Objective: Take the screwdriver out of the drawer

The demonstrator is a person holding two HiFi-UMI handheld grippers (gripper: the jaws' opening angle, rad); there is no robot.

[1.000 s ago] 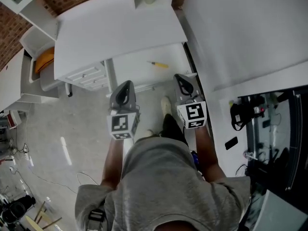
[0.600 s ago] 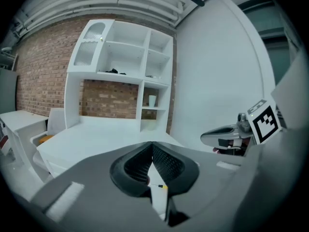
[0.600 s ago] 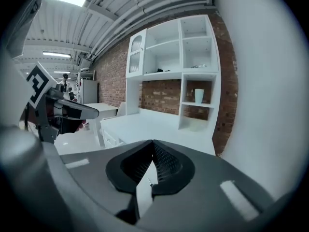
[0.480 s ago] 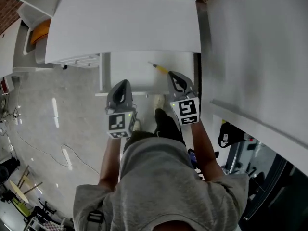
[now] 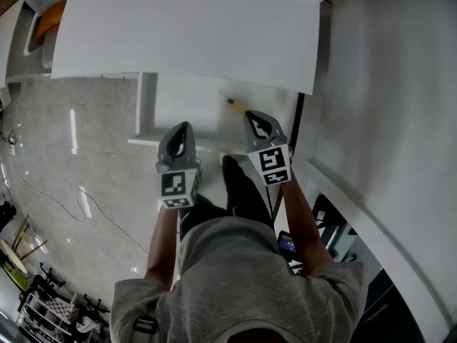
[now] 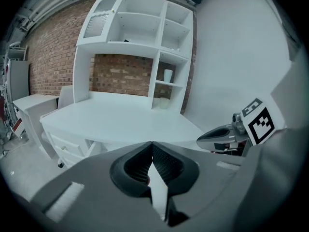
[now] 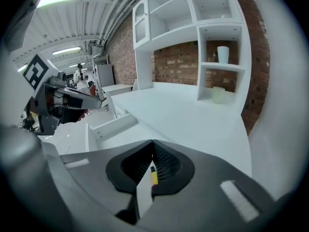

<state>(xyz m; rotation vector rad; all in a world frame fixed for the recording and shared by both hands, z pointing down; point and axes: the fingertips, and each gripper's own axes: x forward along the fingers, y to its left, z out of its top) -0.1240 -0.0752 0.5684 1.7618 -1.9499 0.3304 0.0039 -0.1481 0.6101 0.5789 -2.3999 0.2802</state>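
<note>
Toward the drawer point(image 5: 146, 113) the right gripper point(image 5: 252, 115) and left gripper point(image 5: 183, 126) have been lowered, jaws closed on nothing, and the screwdriver point(image 5: 236, 103) is seen inside, just ahead of the right one, handle nearest, the left farther off.

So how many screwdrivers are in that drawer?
1. A yellow-handled screwdriver lies in the open drawer, just ahead of the right gripper. The desk top covers the drawer's back part, so more could be hidden there.
</note>
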